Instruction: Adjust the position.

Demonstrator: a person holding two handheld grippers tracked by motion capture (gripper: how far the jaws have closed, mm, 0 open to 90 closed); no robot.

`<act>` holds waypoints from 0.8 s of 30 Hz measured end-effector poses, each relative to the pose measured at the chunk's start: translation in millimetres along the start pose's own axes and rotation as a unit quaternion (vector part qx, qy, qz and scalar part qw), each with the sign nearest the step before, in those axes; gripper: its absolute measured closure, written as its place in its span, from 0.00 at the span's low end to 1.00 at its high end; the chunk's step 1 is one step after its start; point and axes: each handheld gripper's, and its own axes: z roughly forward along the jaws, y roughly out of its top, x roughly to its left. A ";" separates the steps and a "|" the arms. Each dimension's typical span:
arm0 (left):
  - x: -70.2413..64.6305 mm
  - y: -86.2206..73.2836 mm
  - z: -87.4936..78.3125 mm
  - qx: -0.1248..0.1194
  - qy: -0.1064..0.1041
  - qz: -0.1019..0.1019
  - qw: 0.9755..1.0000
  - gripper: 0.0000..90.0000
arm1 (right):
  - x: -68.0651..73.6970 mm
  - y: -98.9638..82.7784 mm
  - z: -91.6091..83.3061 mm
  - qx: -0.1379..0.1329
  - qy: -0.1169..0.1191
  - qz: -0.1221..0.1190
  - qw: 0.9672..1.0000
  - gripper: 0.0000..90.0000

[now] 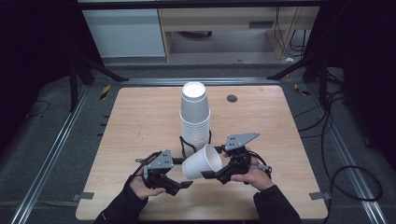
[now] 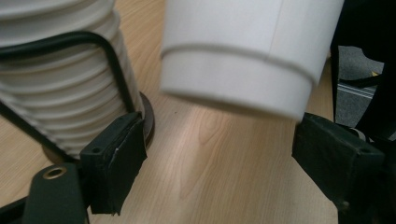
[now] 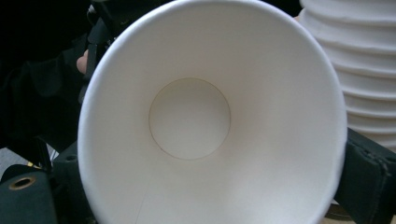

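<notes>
Right gripper [image 1: 211,175] clamped on cup [image 1: 202,162], jaws part closed on its rim, one pad at each side of the mouth in right gripper view. Cup tipped on its side, mouth toward the right gripper, base pointing at the left gripper [image 1: 183,184]; likely held so to pass or to re-seat. No liquid, inside bare [image 3: 189,119].

Left gripper wide, holding nothing: in left gripper view cup base [image 2: 243,86] hangs above and between the two pads [image 2: 114,163], no contact, table [image 2: 210,163] showing under it. Looks staged to take the cup by the base, or just clear after letting go; cannot tell which. Both hands low at near table edge, close together, cup bridging the gap between the grippers.

Just beyond both grippers: stack [image 1: 194,119] of inverted cups, upright, seated in black wire holder [image 1: 183,144]. Holder base on table, just left of the left pad in left gripper view. Stack within short reach, probably source or target for the single cup; holder there to keep the stack from toppling.

Farther off: round grommet [image 1: 232,98] near far table edge, well apart. Beyond the table: floor, cabinet, cables.
</notes>
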 end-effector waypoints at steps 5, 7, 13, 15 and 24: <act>8.5 -3.9 -11.2 0.002 0.024 -0.014 1.000 0.19 | -1.1 1.3 -9.5 0.004 -0.020 -0.001 1.000 0.09; 12.0 -5.2 -16.5 0.000 0.039 -0.020 0.999 0.19 | -1.4 1.0 -12.5 0.010 -0.034 -0.003 0.999 0.09; 26.5 -11.8 -30.4 -0.004 0.076 -0.052 0.996 0.19 | -4.8 -0.1 -28.6 0.019 -0.072 -0.002 0.997 0.09; 31.0 -14.4 -33.9 -0.005 0.088 -0.066 0.994 0.19 | -5.6 1.6 -35.1 0.021 -0.085 -0.004 0.996 0.09; 49.0 -27.8 -41.2 0.004 0.133 -0.122 0.984 0.19 | -14.1 6.8 -60.5 0.023 -0.148 0.000 0.989 0.09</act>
